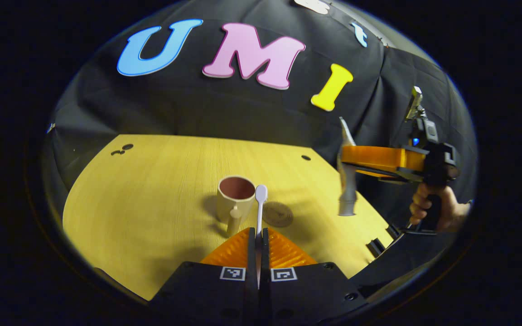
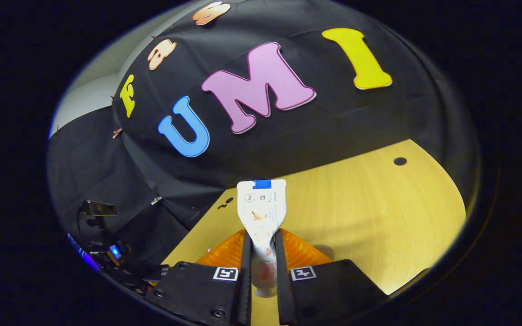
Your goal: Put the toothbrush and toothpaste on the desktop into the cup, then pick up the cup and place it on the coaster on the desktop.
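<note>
Between our left gripper [image 1: 258,237] fingers we pinch the toothbrush [image 1: 260,206] by its handle, head pointing out at 12, so it can drop handle-first or head-first into the cup [image 1: 235,195]. Cup sits upright on the desk [image 1: 152,190] just past the tips at 11, handle toward us, mouth empty. Coaster [image 1: 277,214] lies flat just right of the cup, at 1, bare. Farther off at 3, our right gripper [image 2: 261,246] hangs above the desk edge, clamped on the toothpaste [image 2: 262,210], tube's flat end up. Likely staged so both go in one after the other.
</note>
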The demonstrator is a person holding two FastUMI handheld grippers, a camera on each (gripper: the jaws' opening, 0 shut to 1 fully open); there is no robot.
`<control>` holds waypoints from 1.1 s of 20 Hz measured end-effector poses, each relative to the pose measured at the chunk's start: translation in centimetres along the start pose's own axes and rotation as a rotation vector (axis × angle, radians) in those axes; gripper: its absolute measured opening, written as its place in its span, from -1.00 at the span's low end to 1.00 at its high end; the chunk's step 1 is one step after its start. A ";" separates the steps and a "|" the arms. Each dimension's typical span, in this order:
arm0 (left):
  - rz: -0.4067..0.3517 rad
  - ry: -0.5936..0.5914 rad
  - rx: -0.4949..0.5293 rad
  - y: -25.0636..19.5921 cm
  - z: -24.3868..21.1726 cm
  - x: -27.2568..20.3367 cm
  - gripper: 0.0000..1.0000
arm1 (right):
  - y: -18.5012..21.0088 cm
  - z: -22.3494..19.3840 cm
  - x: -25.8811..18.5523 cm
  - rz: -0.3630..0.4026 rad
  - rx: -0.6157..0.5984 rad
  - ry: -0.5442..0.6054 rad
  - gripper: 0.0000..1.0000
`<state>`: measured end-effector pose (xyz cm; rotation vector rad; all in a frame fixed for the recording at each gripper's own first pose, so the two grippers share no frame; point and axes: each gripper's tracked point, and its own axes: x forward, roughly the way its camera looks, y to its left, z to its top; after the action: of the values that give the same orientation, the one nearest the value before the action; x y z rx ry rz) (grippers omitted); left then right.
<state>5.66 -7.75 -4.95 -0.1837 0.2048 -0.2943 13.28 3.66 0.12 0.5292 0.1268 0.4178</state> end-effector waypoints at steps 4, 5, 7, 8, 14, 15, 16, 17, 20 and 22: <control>-0.005 -0.079 0.016 0.2 2.0 -1.9 -0.88 | 1.8 0.4 6.4 0.044 -0.006 -0.052 -0.47; -0.006 -0.084 0.015 0.3 2.1 -2.2 -0.88 | 1.8 0.0 7.6 0.044 -0.009 -0.053 -0.47; -0.011 -0.108 -0.003 0.5 2.5 -2.3 -0.88 | 1.7 -0.5 10.0 0.045 -0.007 -0.064 -0.46; -0.016 -0.126 -0.017 0.6 2.9 -2.3 -0.88 | 1.6 -0.7 10.8 0.047 -0.008 -0.075 -0.46; -0.013 -0.247 -0.126 2.5 6.0 -1.2 -0.88 | 0.3 -3.1 15.3 0.041 -0.040 -0.088 -0.46; -0.014 -0.279 -0.140 2.8 7.0 -0.9 -0.88 | 0.1 -3.8 15.6 0.040 -0.045 -0.083 -0.46; -0.021 -0.321 -0.156 3.1 8.2 -0.2 -0.88 | -0.1 -4.5 16.0 0.038 -0.049 -0.080 -0.46; -0.026 -0.352 -0.172 3.3 9.3 0.4 -0.88 | -0.3 -5.1 16.2 0.034 -0.054 -0.078 -0.46; -0.038 -0.435 -0.218 4.3 11.7 2.5 -0.88 | -0.5 -6.0 16.2 0.027 -0.054 -0.097 -0.46; -0.030 -0.477 -0.228 5.0 12.5 3.7 -0.88 | -0.7 -6.9 16.2 0.014 -0.102 -0.107 -0.47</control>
<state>13.25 -2.33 5.46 -0.4761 -0.2388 -0.2484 26.69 13.08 -6.31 0.4512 -0.0008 0.4065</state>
